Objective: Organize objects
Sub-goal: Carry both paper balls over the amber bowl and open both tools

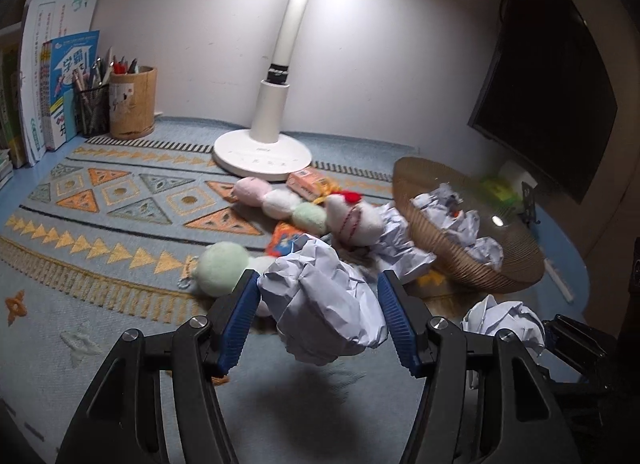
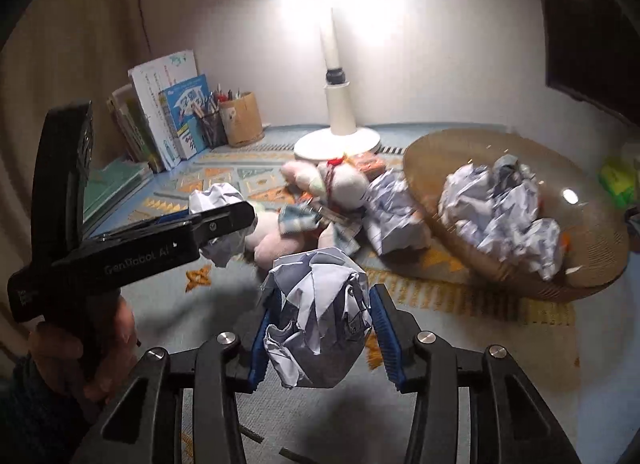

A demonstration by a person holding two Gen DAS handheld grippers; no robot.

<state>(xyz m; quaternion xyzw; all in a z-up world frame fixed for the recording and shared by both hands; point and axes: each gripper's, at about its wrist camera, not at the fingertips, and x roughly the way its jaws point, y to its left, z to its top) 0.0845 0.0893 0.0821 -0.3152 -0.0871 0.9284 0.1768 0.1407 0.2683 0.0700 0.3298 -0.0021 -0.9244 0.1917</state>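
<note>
Lamplit desk under pale blue patterned woven mat [image 1: 120, 199]; white desk lamp [image 1: 264, 151] at back; left gripper [image 1: 318, 304] jaws clamp crumpled white paper ball [image 1: 324, 304] above mat; right gripper [image 2: 320, 324] jaws clamp second crumpled paper ball [image 2: 320, 316]; shallow woven wicker basket [image 2: 592, 260] at right holds more paper wads [image 2: 500, 207]; plush toys [image 1: 280, 201] lie between lamp and basket.
</note>
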